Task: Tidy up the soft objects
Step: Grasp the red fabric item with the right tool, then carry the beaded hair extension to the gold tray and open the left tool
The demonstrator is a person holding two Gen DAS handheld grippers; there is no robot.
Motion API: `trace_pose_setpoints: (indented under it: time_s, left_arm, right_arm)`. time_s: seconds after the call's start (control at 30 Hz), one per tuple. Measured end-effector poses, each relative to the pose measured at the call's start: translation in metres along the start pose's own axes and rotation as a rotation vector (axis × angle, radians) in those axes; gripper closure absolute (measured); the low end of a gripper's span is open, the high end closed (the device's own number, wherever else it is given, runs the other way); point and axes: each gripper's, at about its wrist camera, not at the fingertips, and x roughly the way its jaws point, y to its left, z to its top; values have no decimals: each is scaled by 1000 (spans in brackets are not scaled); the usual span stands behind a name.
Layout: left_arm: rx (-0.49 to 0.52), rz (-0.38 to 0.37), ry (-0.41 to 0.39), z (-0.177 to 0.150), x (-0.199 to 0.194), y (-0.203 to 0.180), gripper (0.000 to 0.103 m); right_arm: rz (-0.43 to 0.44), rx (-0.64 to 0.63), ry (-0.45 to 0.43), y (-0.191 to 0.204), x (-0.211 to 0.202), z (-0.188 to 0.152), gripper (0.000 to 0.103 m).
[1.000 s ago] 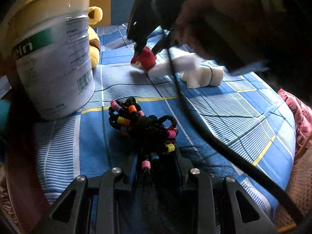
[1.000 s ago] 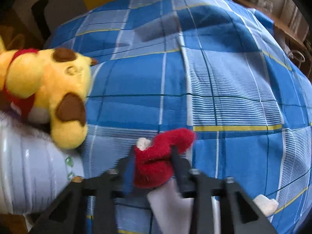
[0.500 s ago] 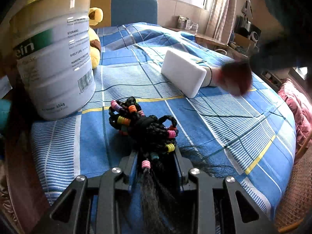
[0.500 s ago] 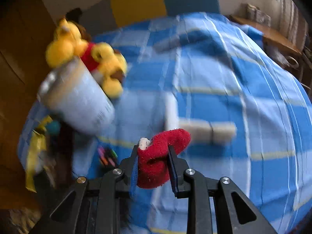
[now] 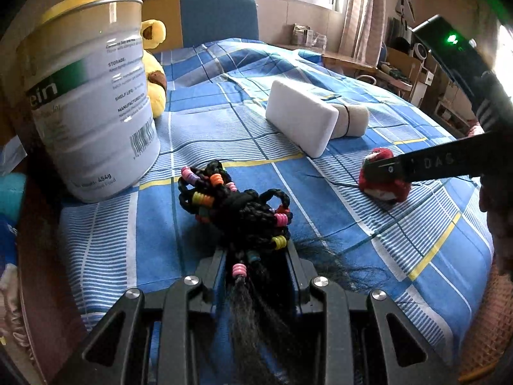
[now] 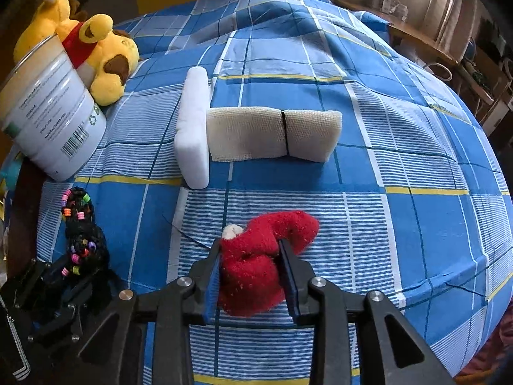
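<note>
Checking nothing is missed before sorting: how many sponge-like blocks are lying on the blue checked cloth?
2. The white foam block stands on edge left of centre. The beige mesh sponge, cinched by a black band, lies touching its right side. More could be hidden behind the tin.

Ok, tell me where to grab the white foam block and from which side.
Take the white foam block across its thin width, probably from above. It stands on a long edge, so its two broad faces are upright. One face touches the end of the tan sponge; closing near the block's near end, clear of the sponge, would likely leave room for both fingers.
</note>
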Motion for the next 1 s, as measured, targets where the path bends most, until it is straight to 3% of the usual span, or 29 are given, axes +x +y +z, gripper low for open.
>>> trace_pose_setpoints:
  time_s: [0.6, 0.7, 0.87, 1.0]
  left_arm:
    - [-4, 10, 33, 3, -2, 1, 74]
    - [-41, -1, 52, 5, -7, 5, 76]
    - [-94, -28, 25, 8, -33, 19, 76]
    - [-100, -29, -41, 13, -68, 31, 76]
  right_arm:
    - [-42, -93, -20, 8, 6, -1, 66]
    - [-49, -104, -25, 10, 6, -1, 66]
    - [-47, -107, -29, 10, 6, -2, 66]
    - [-47, -110, -30, 10, 6, -2, 66]
